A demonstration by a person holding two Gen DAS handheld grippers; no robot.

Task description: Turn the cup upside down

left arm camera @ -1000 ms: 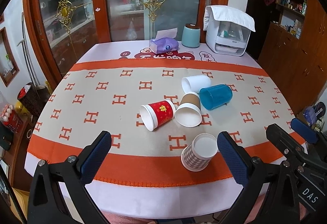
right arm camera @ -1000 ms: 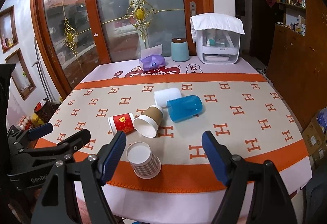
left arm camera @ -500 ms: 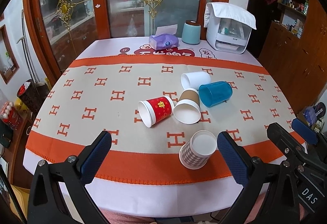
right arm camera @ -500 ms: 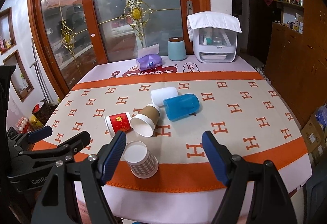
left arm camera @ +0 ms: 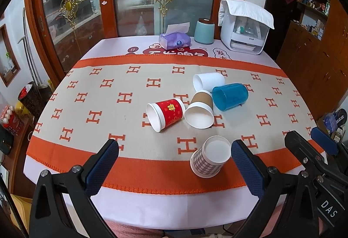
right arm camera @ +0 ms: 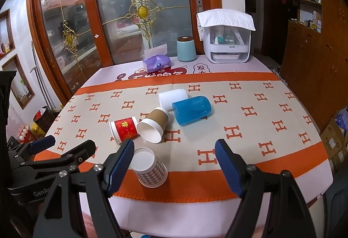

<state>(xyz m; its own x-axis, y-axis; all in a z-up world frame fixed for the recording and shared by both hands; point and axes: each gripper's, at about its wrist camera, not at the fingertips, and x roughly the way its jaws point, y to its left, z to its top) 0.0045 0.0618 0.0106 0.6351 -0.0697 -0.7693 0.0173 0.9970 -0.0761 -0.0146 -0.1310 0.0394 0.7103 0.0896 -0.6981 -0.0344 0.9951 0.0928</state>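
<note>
Orange H-pattern tablecloth (left arm camera: 121, 112) fills the left wrist view: five cups on their sides, checked cup (left arm camera: 209, 159) nearest, left gripper (left arm camera: 174, 162) wide open, empty. Right wrist view: right gripper (right arm camera: 174, 164) also spread open, cup (right arm camera: 150, 169) just beside its left pad; best squeeze mid-body gently, then rotate.

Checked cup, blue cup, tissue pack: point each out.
checked cup (left arm camera: 205, 165), left wrist view, on its plaid side wall.
blue cup (right arm camera: 192, 109), right wrist view, on its translucent side.
tissue pack (left arm camera: 175, 41), left wrist view, on its purple wrapper.
</note>
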